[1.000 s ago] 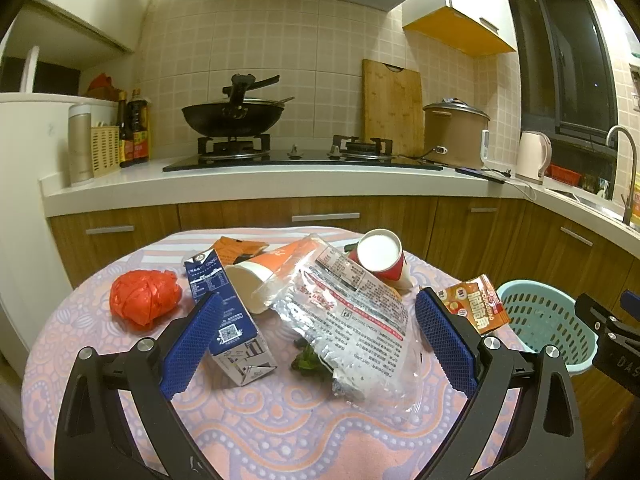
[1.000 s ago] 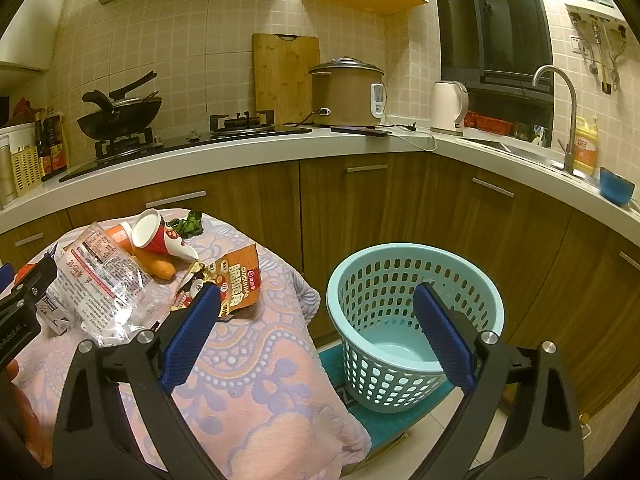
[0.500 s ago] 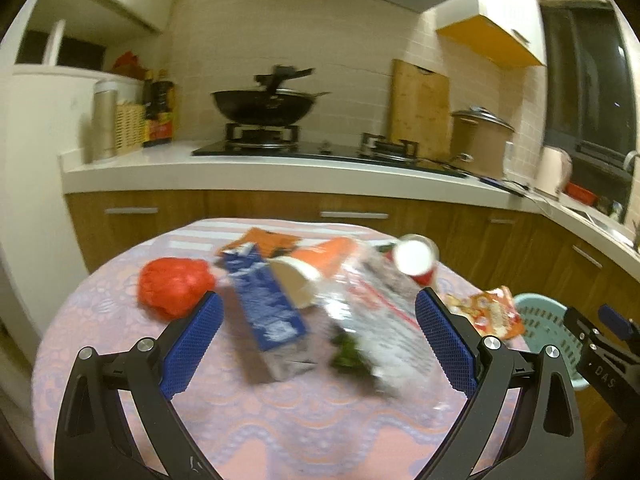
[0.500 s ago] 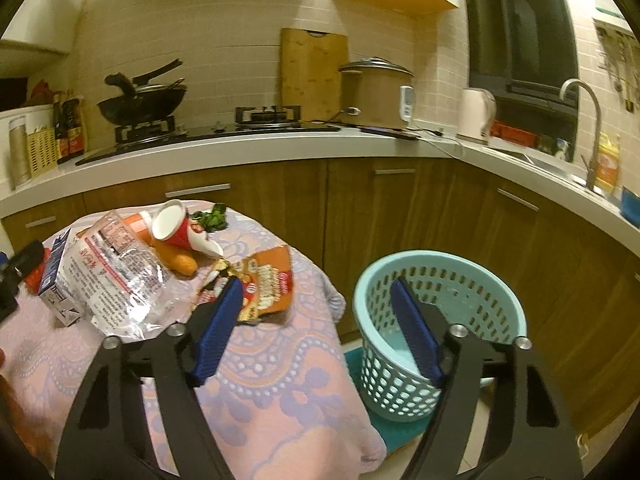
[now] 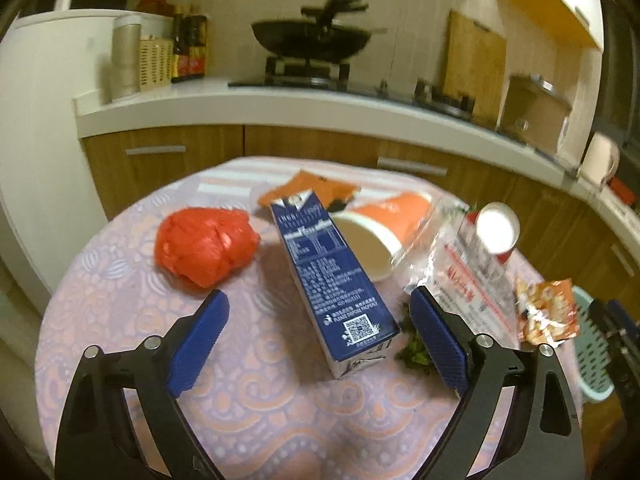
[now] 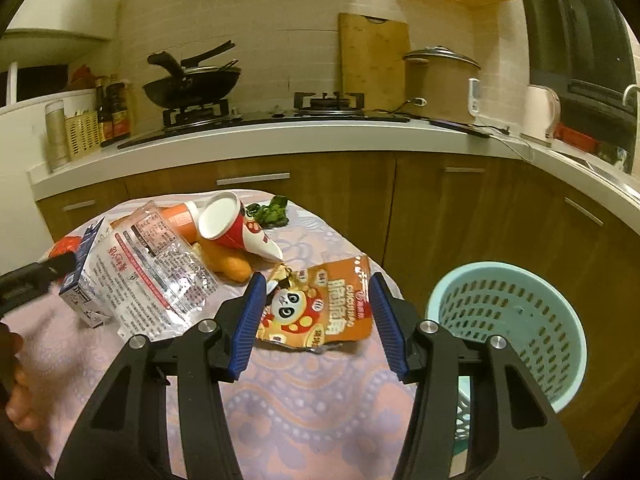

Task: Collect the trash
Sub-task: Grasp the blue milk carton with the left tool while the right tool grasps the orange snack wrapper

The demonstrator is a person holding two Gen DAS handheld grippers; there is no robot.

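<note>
A blue milk carton [image 5: 336, 280] lies on the round table, its near end between the fingers of my left gripper [image 5: 318, 300]. Those jaws are wide and closing, and the pads do not touch the carton. Around it lie a crumpled red bag [image 5: 204, 252], an orange paper cup [image 5: 380, 236] and a clear printed plastic bag [image 5: 472, 276]. My right gripper [image 6: 317, 280] straddles an orange panda snack wrapper [image 6: 320, 312] near the table's right edge. Its jaws are closing, with the pads still apart from the wrapper. A light blue trash basket [image 6: 508, 332] stands on the floor to the right.
A red-and-white paper cup [image 6: 236, 228], an orange carrot-like piece [image 6: 228, 264] and green leaves [image 6: 272, 212] lie behind the wrapper. The table has a pink patterned cloth [image 5: 260, 420]. Wooden cabinets and a white counter with a wok [image 5: 312, 40] run behind. A hand [image 6: 16, 392] shows at lower left.
The left gripper swung left and came nearer, so the carton now sits between its fingers. The right gripper swung from the basket to the snack wrapper and its jaws narrowed.
</note>
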